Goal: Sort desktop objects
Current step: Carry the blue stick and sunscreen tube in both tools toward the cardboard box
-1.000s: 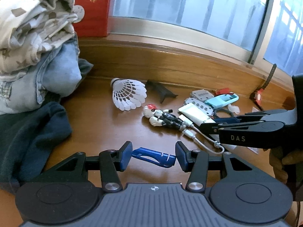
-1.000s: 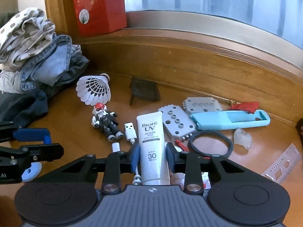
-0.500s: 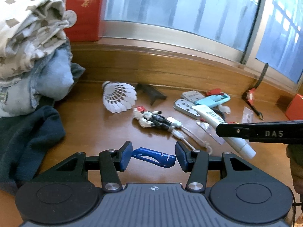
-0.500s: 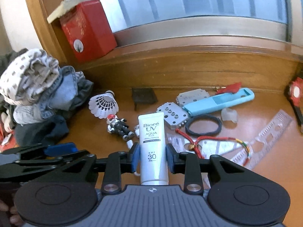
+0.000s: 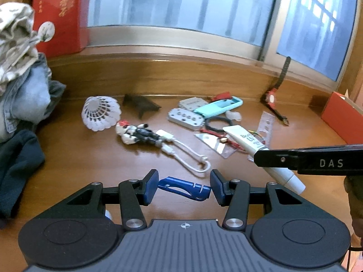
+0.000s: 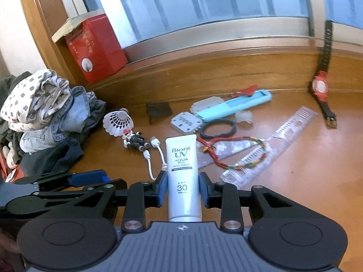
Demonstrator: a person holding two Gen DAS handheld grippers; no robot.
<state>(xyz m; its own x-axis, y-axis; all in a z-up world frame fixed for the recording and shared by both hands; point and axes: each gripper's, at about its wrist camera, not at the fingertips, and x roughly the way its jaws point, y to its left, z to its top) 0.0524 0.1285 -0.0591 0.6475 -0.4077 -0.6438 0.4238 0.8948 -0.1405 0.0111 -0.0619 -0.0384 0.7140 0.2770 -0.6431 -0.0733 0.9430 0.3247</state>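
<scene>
— Blue plastic between both pairs, is it?

— Blue pads, yes. My right tongs [image 6: 182,192] are clamped narrow on the white sunscreen tube [image 6: 183,170], pinching its smooth flat body low down, cap end toward me, so the crimped end sticks out over the table [image 6: 306,181]. My left tongs [image 5: 183,187] sit at a middling gap, holding a glossy blue clip [image 5: 183,187] crosswise, its ends against the pads.

— Why lifted like that?

— I judge I'm carrying both clear of the clutter to sort them; each is held off the wood, not resting.

— And what lies beyond?

— Just past the tube, a looped white cable [image 6: 150,158] and a small toy figure [image 6: 133,139], then a feathered shuttlecock [image 6: 118,122]. To the right, clear rulers [image 6: 267,151] under a braided red cord [image 6: 229,151], a black hair tie [image 6: 217,128], a teal case [image 6: 238,106], and a red watch [image 6: 320,88] against the sill. Crumpled clothes [image 6: 45,113] are heaped at the left.
</scene>
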